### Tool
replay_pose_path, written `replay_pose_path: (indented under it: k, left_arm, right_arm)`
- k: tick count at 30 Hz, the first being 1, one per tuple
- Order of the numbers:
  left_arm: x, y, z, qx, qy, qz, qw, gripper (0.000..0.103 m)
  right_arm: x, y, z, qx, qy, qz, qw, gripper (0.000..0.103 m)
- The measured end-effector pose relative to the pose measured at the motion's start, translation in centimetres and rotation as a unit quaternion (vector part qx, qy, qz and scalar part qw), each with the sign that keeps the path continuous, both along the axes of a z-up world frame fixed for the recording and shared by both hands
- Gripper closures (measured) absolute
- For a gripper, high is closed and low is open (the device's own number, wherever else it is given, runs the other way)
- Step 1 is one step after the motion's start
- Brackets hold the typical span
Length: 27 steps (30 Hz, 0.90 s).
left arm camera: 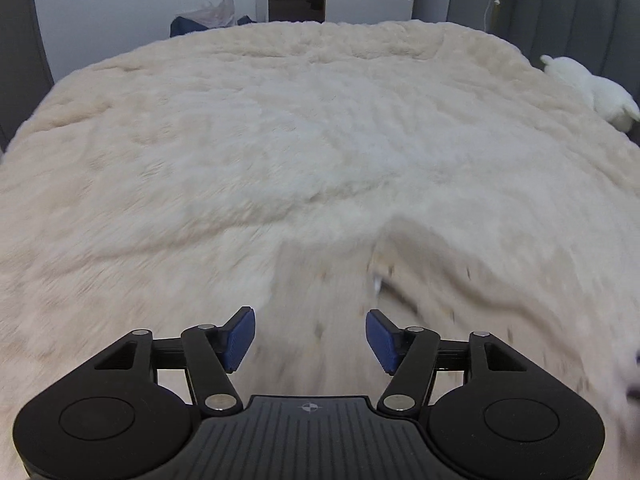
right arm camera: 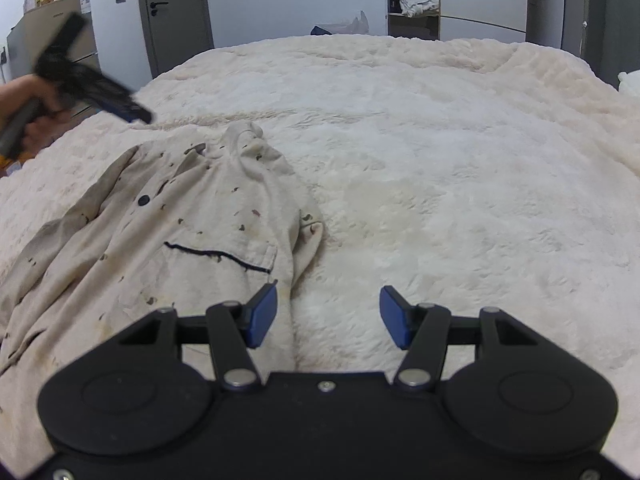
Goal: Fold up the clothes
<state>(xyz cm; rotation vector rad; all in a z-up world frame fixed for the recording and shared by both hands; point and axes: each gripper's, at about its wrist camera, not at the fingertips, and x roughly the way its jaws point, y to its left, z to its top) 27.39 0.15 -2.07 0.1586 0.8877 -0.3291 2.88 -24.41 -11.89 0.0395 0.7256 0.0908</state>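
1. beige cotton pyjama shirt with small dark print, dark piping on the pocket and a dark button [right arm camera: 168, 240]: spread crumpled on the fluffy cream bed blanket [right arm camera: 460, 168], collar end away from the camera, hem end nearest; long axis running roughly near-to-far, leaning a little right at the top.
2. right gripper [right arm camera: 328, 316]: blue pads spread apart, pinching nothing; hovering at the shirt's right edge, left pad over the cloth, right pad over bare blanket. shirt lying mostly to the left of the jaws.
3. left gripper [left arm camera: 310, 338]: jaws spread too, empty; blurred beige cloth directly below and ahead; in the right wrist view raised at far left [right arm camera: 136, 110], beyond the shirt's left shoulder.
4. judged nearer to the folded-over right sleeve: the right gripper, needing only a short reach forward and left.
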Motion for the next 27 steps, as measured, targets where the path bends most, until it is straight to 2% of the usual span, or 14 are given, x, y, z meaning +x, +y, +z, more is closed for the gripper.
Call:
replay_pose_path:
  k: [5, 8, 10, 12, 14, 16, 19, 24, 26, 27]
  left_arm:
    - [-7.9, 5.3, -0.1, 0.0, 0.013, 0.013, 0.9998, 0.034]
    - [-12.8, 7.8, -0.8, 0.014, 0.026, 0.01, 0.9995, 0.033]
    - [-15.3, 8.9, -1.5, 0.003, 0.038, 0.013, 0.9992, 0.033]
    - [-18.1, 10.7, -3.0, -0.038, 0.07, 0.03, 0.9964, 0.033]
    - [-19.4, 11.6, -4.4, -0.057, 0.086, 0.046, 0.9936, 0.034]
    - [-20.8, 11.9, -5.5, -0.065, 0.089, 0.058, 0.9922, 0.039]
    - [-22.5, 11.6, -6.9, -0.088, 0.093, 0.066, 0.9896, 0.04]
    - [-24.4, 11.4, -8.8, -0.133, 0.132, 0.095, 0.9778, 0.041]
    - [-25.0, 11.3, -9.0, -0.144, 0.135, 0.097, 0.9755, 0.042]
    - [-25.3, 11.3, -9.1, -0.152, 0.138, 0.096, 0.974, 0.047]
  right_arm:
    - [-0.3, 0.9, -0.1, -0.014, 0.002, 0.008, 1.0, 0.048]
    - [-0.4, 1.4, -0.1, -0.019, 0.003, 0.013, 1.0, 0.048]
    - [-0.7, 1.9, -0.1, -0.025, 0.001, 0.019, 1.0, 0.048]
    - [-0.9, 2.3, -0.2, -0.031, 0.0, 0.026, 0.999, 0.047]
    - [-1.2, 2.8, -0.4, -0.042, 0.0, 0.032, 0.999, 0.047]
    - [-1.3, 3.0, -0.6, -0.05, 0.003, 0.035, 0.998, 0.047]
    - [-1.5, 3.4, -0.8, -0.059, 0.004, 0.037, 0.998, 0.047]
    - [-1.7, 3.5, -0.8, -0.063, 0.0, 0.038, 0.997, 0.047]
    - [-1.8, 3.6, -0.7, -0.064, -0.001, 0.037, 0.997, 0.047]
    - [-1.8, 3.5, -0.7, -0.065, -0.002, 0.038, 0.997, 0.047]
